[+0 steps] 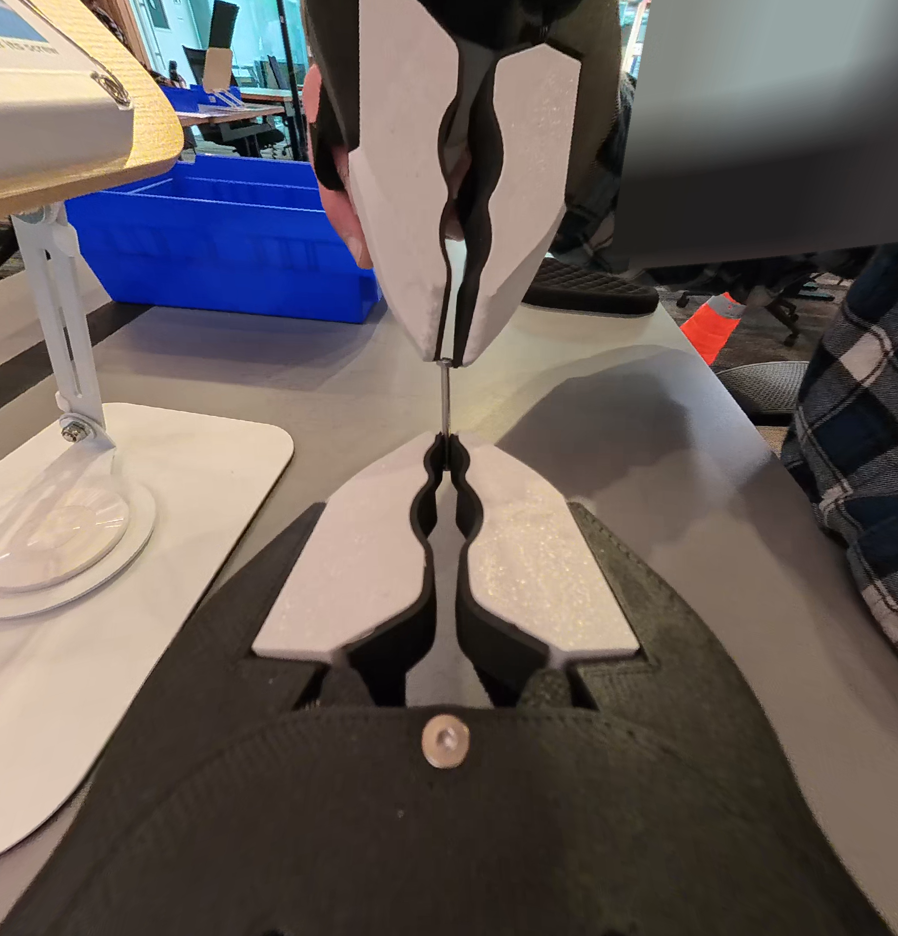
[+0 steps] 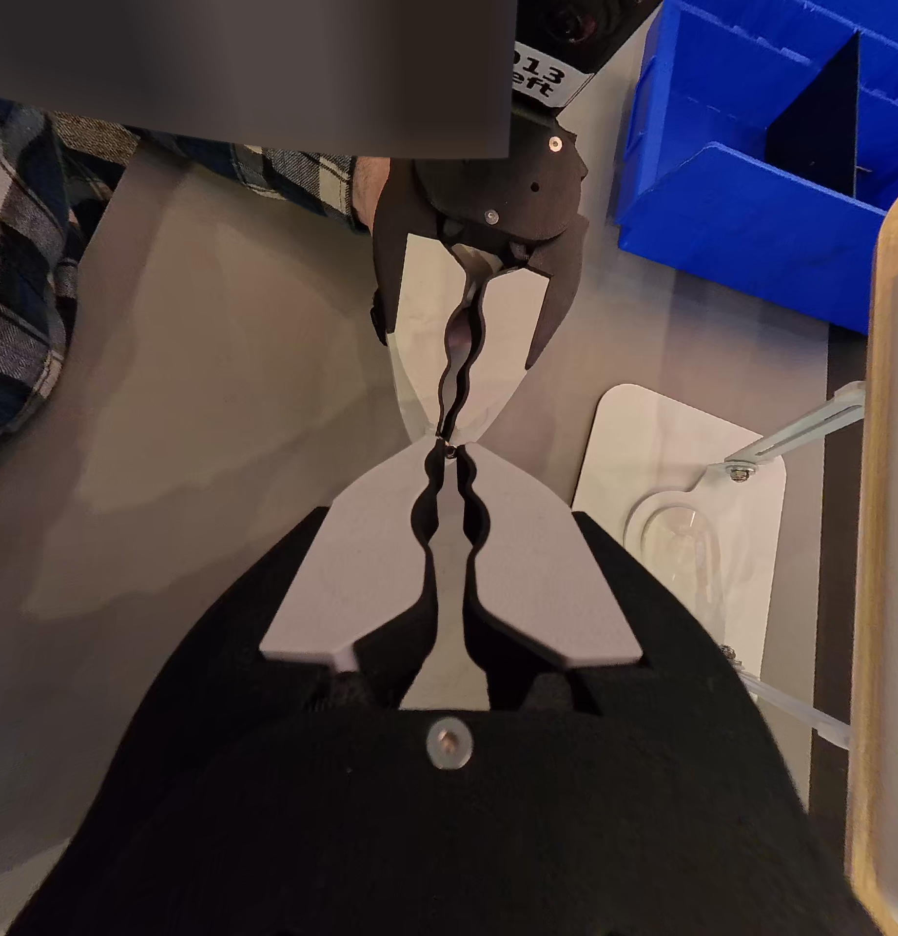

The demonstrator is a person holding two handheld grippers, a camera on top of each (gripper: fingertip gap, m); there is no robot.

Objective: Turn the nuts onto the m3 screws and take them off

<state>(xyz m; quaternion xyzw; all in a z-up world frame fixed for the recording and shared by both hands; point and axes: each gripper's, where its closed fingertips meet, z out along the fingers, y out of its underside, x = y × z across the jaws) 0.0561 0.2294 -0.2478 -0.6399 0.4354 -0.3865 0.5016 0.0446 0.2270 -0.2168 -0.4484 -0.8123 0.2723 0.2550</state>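
Both tools nearly closed: left tool [image 1: 445, 439] & right tool [image 2: 449, 452] each pinch thin metal screw [image 1: 444, 400] ends

L claw [image 1: 445, 445] and R claw [image 2: 449, 452] meet tip to tip, both nearly closed, pinching a thin pin.

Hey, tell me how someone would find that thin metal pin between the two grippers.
Start at the blue bin on the grey table. Before it, the left gripper and right gripper meet tip to tip. The pin bridges them: one slim silver rod, pinched at both ends.
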